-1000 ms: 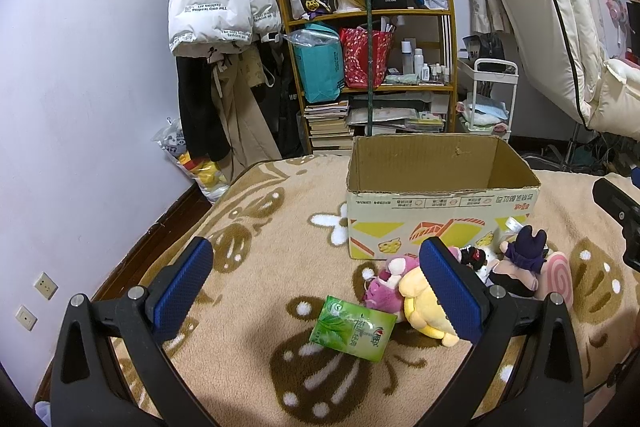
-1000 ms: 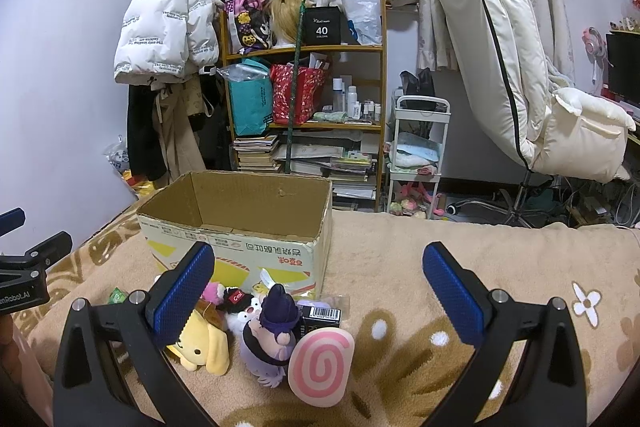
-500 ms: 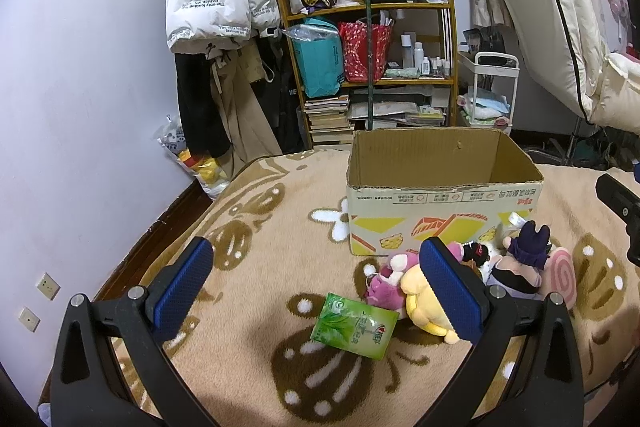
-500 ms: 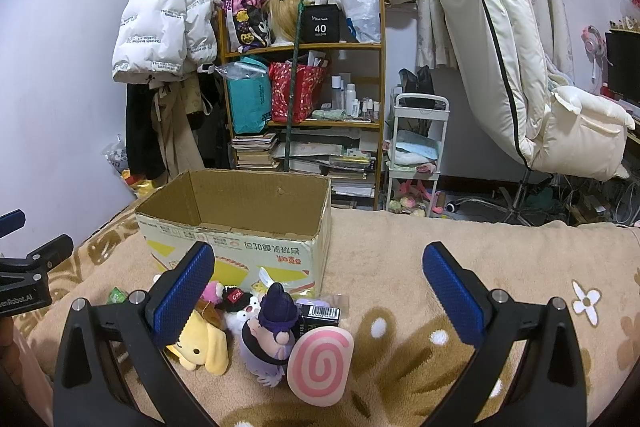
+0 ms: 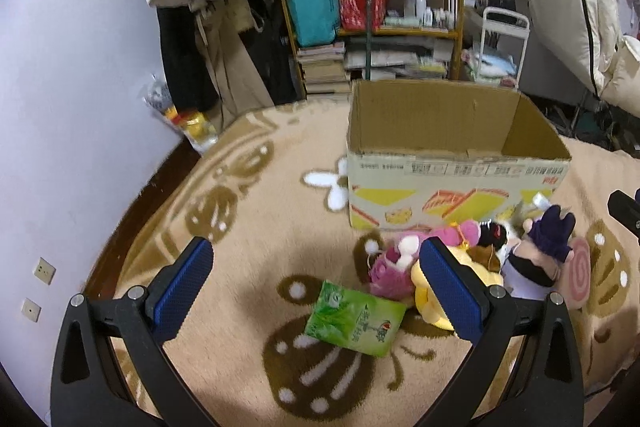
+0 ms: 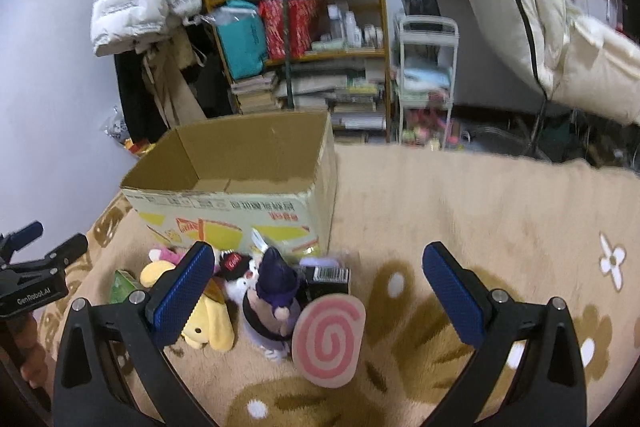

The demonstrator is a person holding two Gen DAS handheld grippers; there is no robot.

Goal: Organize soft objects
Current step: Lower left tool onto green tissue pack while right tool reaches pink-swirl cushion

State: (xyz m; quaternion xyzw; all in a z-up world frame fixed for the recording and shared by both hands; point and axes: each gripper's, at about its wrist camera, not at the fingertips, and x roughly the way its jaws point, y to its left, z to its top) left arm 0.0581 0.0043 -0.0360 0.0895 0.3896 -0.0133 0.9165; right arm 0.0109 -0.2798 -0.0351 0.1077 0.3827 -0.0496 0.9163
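Here, both grippers, left gripper [image 5: 316, 283] and right gripper [image 6: 318, 285], hover with jaws spread, empty. Plush toys [image 6: 276, 291] and a green packet [image 5: 354, 319] lie just before the open cardboard box [image 5: 448, 195].

Each gripper is a handheld two-finger unit of identical construction. The left gripper [image 5: 316, 287] has two black, angular finger arms with triangular cut-outs near the base. Each arm carries two round silver screws on its upper face. The fingers [image 5: 182, 293] end in long rectangular pads faced with a blue, finely dotted grip texture. The right gripper [image 6: 320, 295] shows the same black arms, silver screws and blue textured pads [image 6: 454, 301]. In the right wrist view, the body of the left unit appears at the left edge as black housing with a blue tip and white "GenRobot.AI" lettering.
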